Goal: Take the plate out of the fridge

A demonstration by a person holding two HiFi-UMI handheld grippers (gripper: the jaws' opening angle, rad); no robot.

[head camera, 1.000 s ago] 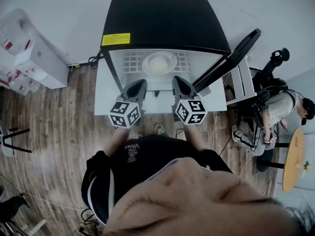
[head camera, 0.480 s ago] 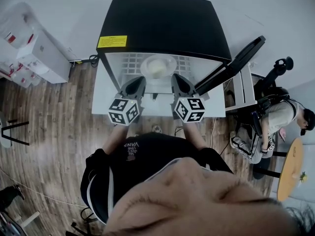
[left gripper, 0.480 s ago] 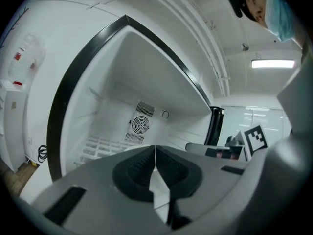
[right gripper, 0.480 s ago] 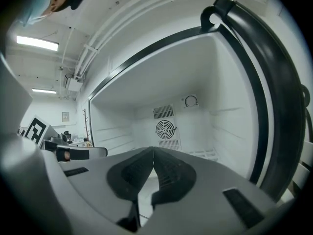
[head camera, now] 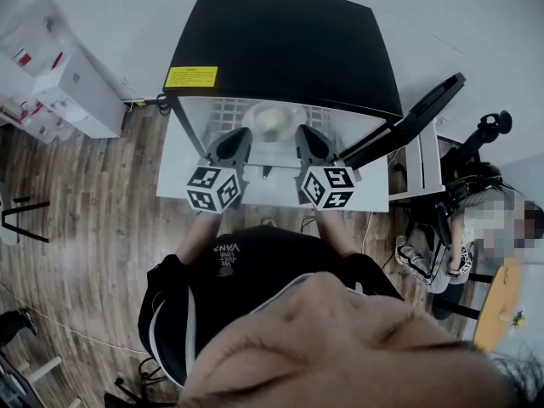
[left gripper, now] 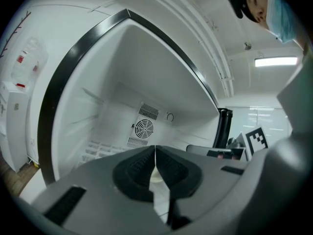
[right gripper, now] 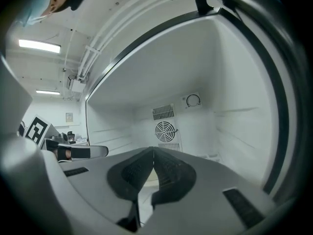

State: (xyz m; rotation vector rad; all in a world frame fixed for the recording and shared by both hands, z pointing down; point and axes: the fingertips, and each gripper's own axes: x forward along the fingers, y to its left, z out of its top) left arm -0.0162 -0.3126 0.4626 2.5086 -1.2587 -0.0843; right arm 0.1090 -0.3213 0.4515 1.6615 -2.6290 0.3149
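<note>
A white plate (head camera: 274,120) lies on the wire shelf inside the open black fridge (head camera: 280,41). In the head view my left gripper (head camera: 235,143) and right gripper (head camera: 306,140) reach side by side into the fridge's mouth, their tips at the plate's near rim. Both are shut with nothing between the jaws. In the left gripper view the shut left gripper (left gripper: 155,153) faces the fridge's back wall and fan, and a sliver of the plate (left gripper: 155,176) shows through the gap lower down. The right gripper view shows the shut right gripper (right gripper: 153,155) likewise, the plate mostly hidden.
The fridge door (head camera: 408,121) stands open to the right. White boxes (head camera: 64,83) stand at the left on the wooden floor. A seated person (head camera: 489,223) and a round table (head camera: 493,313) are at the far right.
Both grippers have moved forward toward the fridge interior, closer to the plate. Their jaws stay shut.
</note>
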